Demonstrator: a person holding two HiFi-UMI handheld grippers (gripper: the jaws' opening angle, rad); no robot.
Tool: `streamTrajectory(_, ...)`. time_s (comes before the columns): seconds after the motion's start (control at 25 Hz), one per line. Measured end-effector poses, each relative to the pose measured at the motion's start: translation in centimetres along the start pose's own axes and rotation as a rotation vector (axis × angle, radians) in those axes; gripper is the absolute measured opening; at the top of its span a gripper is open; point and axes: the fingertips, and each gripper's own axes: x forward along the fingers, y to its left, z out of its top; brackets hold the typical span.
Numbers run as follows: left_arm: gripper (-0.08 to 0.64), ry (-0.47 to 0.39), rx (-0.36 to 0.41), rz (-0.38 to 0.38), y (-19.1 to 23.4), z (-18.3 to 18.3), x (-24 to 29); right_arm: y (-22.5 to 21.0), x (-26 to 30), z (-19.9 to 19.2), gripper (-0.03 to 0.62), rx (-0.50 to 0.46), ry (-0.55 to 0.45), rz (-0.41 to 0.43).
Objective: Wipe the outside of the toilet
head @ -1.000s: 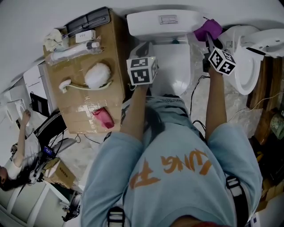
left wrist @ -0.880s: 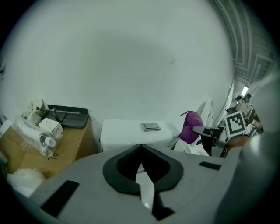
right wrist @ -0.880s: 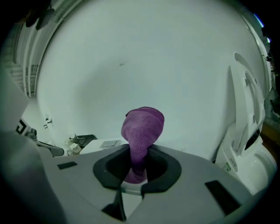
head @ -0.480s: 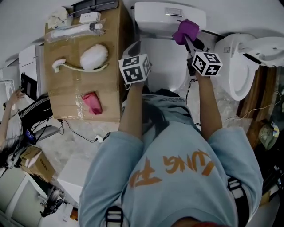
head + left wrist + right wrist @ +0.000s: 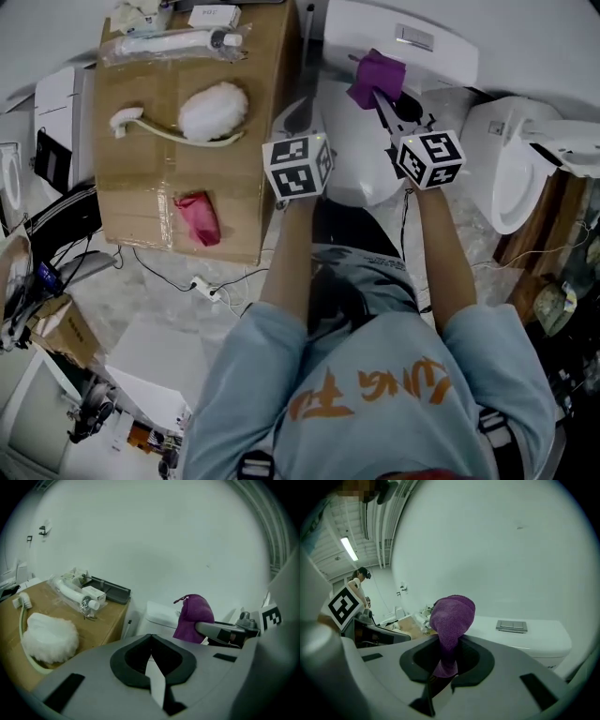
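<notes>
Overhead, the right gripper's jaws pinch a purple cloth near the toilet tank; the left gripper's jaws are closed and empty.

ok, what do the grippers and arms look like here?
Left gripper and right gripper: grey bodies, black jaw pads, each with a white cube bearing black square markers. The person wears a light blue short-sleeved shirt with orange print.

toilet base hidden, small box print illegible
</notes>
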Motion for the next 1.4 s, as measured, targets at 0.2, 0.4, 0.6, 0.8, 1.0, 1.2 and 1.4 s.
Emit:
streamTrajectory(0.2, 0.025, -0.023, 0.046, -0.067, 1.4, -0.1, 3.8, 0.8, 4.3, -1.3, 0.078, -0.061, -0.003, 0.021)
streamTrajectory(0.4, 0.025, -0.058, 0.079, -0.099, 3.0, -0.5, 6.4, 2.3, 7.5, -3.2, 0.078, -0.144, 0.0, 0.067)
streamTrajectory(0.6, 0.025, -0.071, 0.114, -0.12, 4.9, -2.1, 8.6, 1.8, 11.2, -5.2, 0.077, -0.176, -0.018, 0.057)
streamTrajectory(0.8, 0.025, -0.109, 0.169, -0.096, 5.8, -3.4, 10.7, 0.5, 14.1, -6.2, 0.077, -0.194, -0.075, 0.042)
streamTrajectory(1.0, 0.025, -0.126, 0.153, -0.066, 6.4, -3.3, 12.2, -1.1, 15.2, -6.4, 0.077, -0.158, -0.112, 0.002)
streamTrajectory(1.2, 0.025, -0.114, 0.173, -0.069, 5.6, -3.1, 12.8, -3.0, 14.6, -6.9, 0.077, -0.096, -0.108, -0.037)
streamTrajectory(1.4, 0.025, -0.087, 0.264, -0.097, 3.1, -4.2, 13.8, -4.6, 13.6, -7.0, 0.077, -0.068, -0.126, -0.055)
